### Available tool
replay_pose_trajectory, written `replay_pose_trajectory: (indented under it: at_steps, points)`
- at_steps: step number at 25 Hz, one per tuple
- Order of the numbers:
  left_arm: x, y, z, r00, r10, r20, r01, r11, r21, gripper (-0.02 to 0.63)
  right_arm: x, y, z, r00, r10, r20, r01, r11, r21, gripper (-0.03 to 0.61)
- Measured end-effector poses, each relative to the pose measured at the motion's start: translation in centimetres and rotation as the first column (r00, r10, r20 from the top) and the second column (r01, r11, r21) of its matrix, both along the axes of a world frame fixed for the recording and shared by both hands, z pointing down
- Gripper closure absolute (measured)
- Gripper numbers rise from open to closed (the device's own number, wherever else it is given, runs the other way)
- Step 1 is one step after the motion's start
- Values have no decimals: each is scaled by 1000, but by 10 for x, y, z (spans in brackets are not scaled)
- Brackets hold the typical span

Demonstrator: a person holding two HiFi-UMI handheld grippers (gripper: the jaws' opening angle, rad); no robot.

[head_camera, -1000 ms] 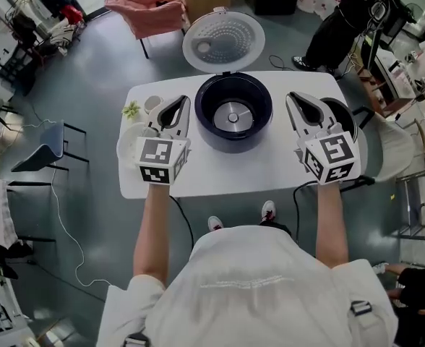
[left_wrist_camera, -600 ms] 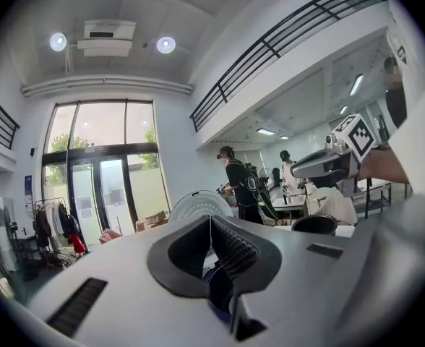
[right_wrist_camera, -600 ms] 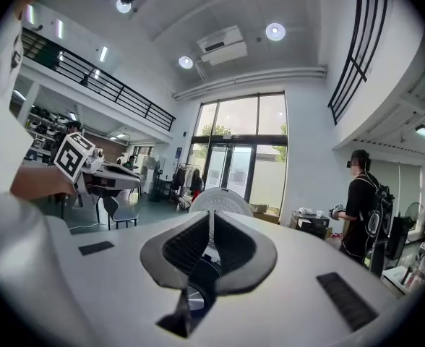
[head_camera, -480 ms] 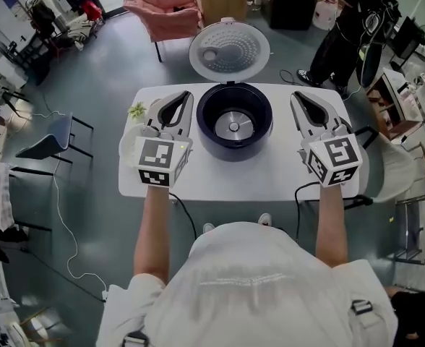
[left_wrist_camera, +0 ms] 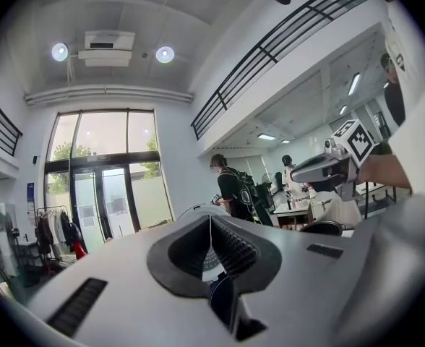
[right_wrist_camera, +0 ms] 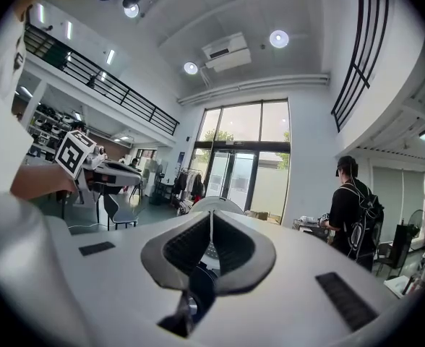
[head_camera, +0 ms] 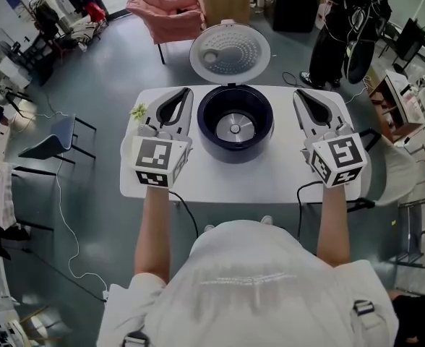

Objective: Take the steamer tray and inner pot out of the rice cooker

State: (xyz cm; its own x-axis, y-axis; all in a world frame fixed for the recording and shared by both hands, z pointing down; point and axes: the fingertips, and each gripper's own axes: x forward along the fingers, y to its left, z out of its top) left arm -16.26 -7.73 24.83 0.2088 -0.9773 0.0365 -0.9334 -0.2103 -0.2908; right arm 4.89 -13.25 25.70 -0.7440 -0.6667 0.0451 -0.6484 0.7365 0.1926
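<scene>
Two claws, the left claw and the right claw, are held level above the white tabletop, each pressed shut on nothing. Between them stands one rice cooker. Its dark cavity shows only the round metal heating plate. Its one perforated lid is swung open behind. Farther off are one pink chair and one standing person.
</scene>
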Motion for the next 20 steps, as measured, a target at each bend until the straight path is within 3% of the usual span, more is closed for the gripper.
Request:
replay_pose_trajectory:
  at_steps: [20]
  points:
    - [-7,2,14,1000,-5,-11,5,999,-33,594,-13,-2,14,1000,-28,-10,28,999,-28,545]
